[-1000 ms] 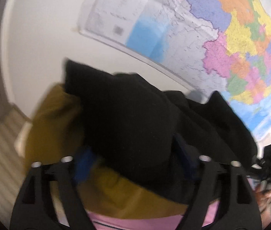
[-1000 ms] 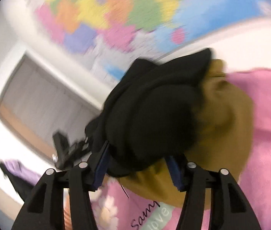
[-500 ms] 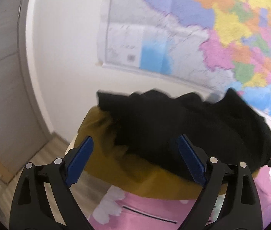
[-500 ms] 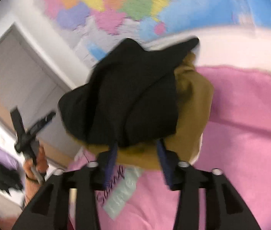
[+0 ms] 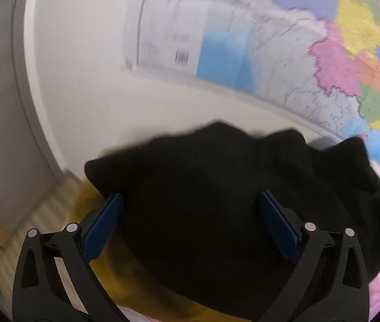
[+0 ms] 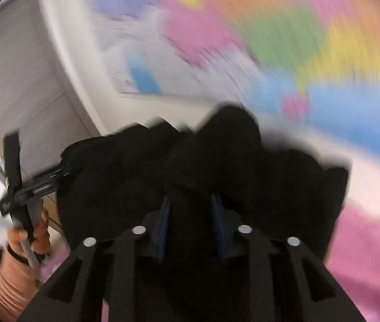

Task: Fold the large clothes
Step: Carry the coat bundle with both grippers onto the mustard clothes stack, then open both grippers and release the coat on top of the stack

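A crumpled black garment (image 5: 216, 201) lies on a mustard-yellow garment (image 5: 136, 281) on a pink flowered sheet (image 6: 364, 255). My left gripper (image 5: 190, 204) is open, its blue pads either side of the black cloth. My right gripper (image 6: 191, 209) has its pads close together with a fold of the black garment (image 6: 216, 166) between them. The left gripper and the hand that holds it (image 6: 26, 214) show at the left of the right wrist view.
A coloured wall map (image 5: 284, 53) hangs on the white wall behind the pile. A grey door (image 6: 15, 80) and wood floor (image 5: 29, 214) lie to the left. Both views are motion-blurred.
My right gripper has closed from wide open onto the black garment. My left gripper has moved back in, its open pads around the black cloth again.
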{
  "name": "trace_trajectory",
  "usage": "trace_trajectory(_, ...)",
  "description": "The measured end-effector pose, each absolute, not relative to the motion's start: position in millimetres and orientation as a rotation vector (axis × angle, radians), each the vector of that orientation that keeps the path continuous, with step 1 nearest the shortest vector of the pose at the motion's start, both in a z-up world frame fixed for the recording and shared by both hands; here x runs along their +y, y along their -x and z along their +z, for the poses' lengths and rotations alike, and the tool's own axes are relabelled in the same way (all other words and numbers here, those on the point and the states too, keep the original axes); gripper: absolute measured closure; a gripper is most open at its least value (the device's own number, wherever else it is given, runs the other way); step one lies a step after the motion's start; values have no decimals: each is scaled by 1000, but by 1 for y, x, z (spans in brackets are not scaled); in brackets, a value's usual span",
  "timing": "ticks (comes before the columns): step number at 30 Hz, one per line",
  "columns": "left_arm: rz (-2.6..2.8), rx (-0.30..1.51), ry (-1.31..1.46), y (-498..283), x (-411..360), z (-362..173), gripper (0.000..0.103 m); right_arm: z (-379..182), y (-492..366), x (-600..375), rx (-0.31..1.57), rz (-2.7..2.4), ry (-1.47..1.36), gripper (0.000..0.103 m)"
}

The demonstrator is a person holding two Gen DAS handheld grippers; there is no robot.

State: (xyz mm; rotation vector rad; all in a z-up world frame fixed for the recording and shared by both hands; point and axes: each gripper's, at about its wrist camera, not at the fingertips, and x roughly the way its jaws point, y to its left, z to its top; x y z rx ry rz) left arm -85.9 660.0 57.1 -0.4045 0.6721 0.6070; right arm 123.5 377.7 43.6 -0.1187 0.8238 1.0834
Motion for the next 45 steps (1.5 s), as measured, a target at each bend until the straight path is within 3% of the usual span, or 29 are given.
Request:
trace_trajectory(4, 563, 679, 474, 95, 660, 46, 4, 37, -125, 359, 832, 1100, 41, 74)
trace_trajectory(8, 608, 633, 441, 108, 637, 58, 6, 61, -98, 339, 701, 1085, 58, 45)
trace_trajectory(11, 626, 623, 430, 115, 619, 64, 6, 68, -72, 325, 590, 1075, 136, 39)
trace_trajectory(14, 647, 613, 392, 123, 588, 67, 6, 65, -49, 309, 505, 1054, 158, 25)
trace_trajectory(20, 676, 607, 373, 145, 515, 67, 5, 47, -2, 277, 422, 1042, 215, 7)
trace_trajectory(30, 671, 609, 382, 169, 429, 65, 5, 25, 34, 241, 457, 1039, 197, 6)
trace_trajectory(45, 735, 619, 298, 188, 372, 65, 5, 25, 71, 212, 433, 1038, 201, 6)
